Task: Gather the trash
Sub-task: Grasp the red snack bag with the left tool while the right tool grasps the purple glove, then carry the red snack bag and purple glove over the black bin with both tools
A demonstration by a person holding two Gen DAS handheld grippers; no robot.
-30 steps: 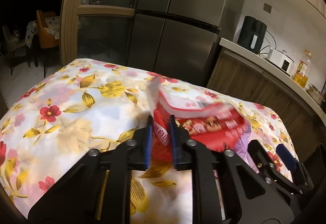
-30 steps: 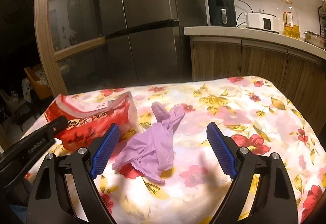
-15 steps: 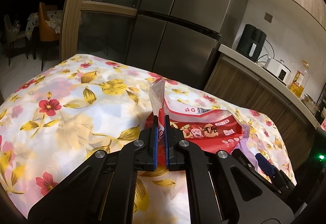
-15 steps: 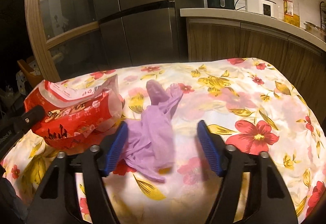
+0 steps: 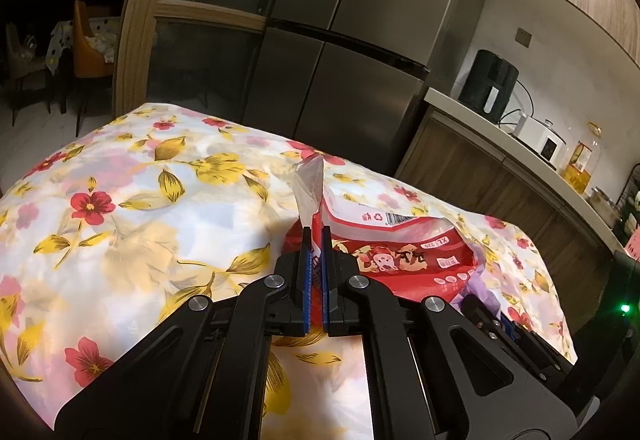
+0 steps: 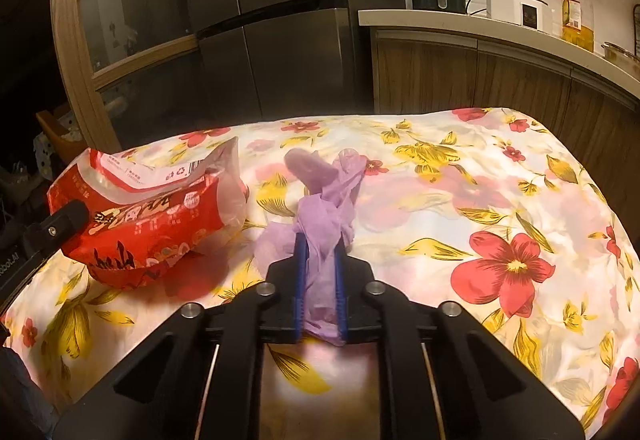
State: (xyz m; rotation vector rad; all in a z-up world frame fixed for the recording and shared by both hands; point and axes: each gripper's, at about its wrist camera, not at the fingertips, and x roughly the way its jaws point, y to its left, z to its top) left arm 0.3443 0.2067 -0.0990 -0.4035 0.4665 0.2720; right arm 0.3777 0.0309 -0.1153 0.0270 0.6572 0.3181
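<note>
Left gripper (image 5: pixel 315 260) is pinched tight on the near rim of the open red-and-clear plastic bag (image 5: pixel 404 260) on the floral tablecloth (image 5: pixel 132 224); I'd hold that mouth up. Right gripper (image 6: pixel 320 272) is closing on the crumpled purple disposable glove (image 6: pixel 326 215), just right of the bag; I'd squeeze firmly before lifting.

Left gripper (image 5: pixel 316 240): jaws clamped together, pointing downward.
Right gripper (image 6: pixel 320 252): jaws closing, pads nearly together, tilted downward.
</note>
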